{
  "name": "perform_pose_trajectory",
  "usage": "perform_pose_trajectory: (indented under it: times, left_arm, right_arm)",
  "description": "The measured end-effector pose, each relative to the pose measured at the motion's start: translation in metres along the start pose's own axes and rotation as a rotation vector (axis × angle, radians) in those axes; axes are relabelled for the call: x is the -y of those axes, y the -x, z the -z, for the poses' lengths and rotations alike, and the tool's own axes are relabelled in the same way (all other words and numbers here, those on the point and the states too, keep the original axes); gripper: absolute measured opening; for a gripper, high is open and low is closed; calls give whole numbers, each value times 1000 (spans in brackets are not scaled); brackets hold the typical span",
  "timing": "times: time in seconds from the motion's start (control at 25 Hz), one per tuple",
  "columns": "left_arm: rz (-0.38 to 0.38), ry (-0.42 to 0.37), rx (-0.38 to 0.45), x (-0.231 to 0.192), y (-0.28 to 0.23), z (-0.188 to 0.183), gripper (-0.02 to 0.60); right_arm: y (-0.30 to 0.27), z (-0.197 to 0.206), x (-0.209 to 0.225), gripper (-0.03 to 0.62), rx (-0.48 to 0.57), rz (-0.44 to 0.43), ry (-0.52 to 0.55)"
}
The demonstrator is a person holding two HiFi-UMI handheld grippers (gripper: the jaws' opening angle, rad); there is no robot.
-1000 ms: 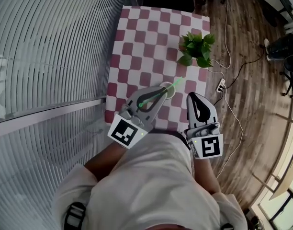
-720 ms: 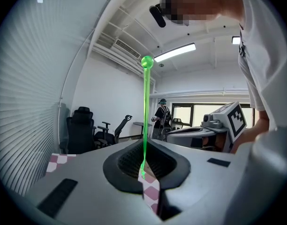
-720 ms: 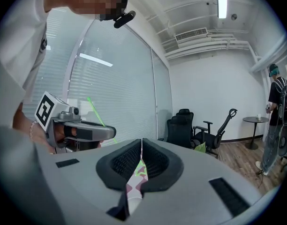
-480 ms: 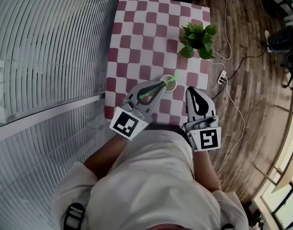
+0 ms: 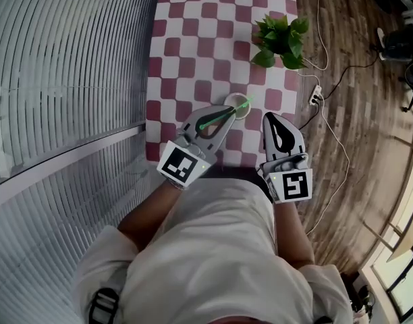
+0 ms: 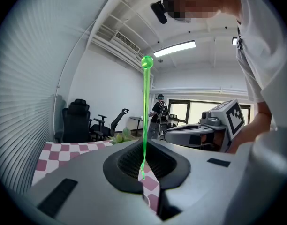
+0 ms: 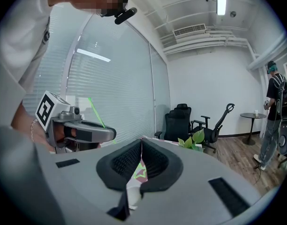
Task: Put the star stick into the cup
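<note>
1. Fingers of left gripper [image 5: 227, 114] clamp the thin green star stick [image 5: 220, 118] — slanted, its far end above the white cup [image 5: 232, 100] on the red-and-white checked table [image 5: 186, 39].
2. Right gripper [image 5: 272, 117] alongside, fingers together, empty — leafy green potted plant [image 5: 281, 32] beyond.

Head view: overhead, steeply down. Gripper views: close behind jaws, near level. Shared: red-and-white checked worktop [image 5: 193, 46], green potted plant [image 5: 282, 36].

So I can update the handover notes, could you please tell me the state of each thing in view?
left claw: shut on the star stick.
right claw: shut, empty.
star stick: clamped, crossing over the cup in the head view.
cup: upright on the table.
plant: upright on the table.
</note>
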State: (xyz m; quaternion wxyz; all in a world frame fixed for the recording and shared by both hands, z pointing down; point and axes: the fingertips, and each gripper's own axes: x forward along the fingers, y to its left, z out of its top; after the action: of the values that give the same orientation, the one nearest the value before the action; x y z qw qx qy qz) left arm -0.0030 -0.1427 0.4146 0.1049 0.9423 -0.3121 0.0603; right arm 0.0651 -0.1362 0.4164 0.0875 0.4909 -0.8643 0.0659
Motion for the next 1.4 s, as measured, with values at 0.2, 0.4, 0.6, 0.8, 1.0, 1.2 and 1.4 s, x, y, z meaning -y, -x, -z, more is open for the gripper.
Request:
perform_pose_trajectory:
  times: [0.2, 0.4, 0.6, 0.8, 1.0, 1.2, 1.4]
  left_arm:
    - [11, 15, -16, -2, -5, 15, 40]
    - [16, 19, -32, -6, -8, 28, 40]
    - [17, 36, -64, -10, -11, 49, 40]
    - [18, 44, -84, -14, -17, 71, 40]
    - [16, 54, -122, -19, -22, 91, 40]
    - [16, 101, -150, -25, -25, 116, 40]
    - [13, 126, -175, -30, -26, 134, 40]
  right_arm:
    - [-5, 13, 1, 34, -11, 19, -17]
    - [-9, 29, 2, 34, -18, 26, -22]
    - [-12, 54, 5, 34, -57, 27, 7]
    - [-17, 76, 7, 34, -73, 30, 7]
    - [-24, 95, 12, 34, -112, 51, 10]
    - [-32, 102, 13, 34, -82, 62, -19]
    - [-35, 112, 11, 34, -86, 65, -35]
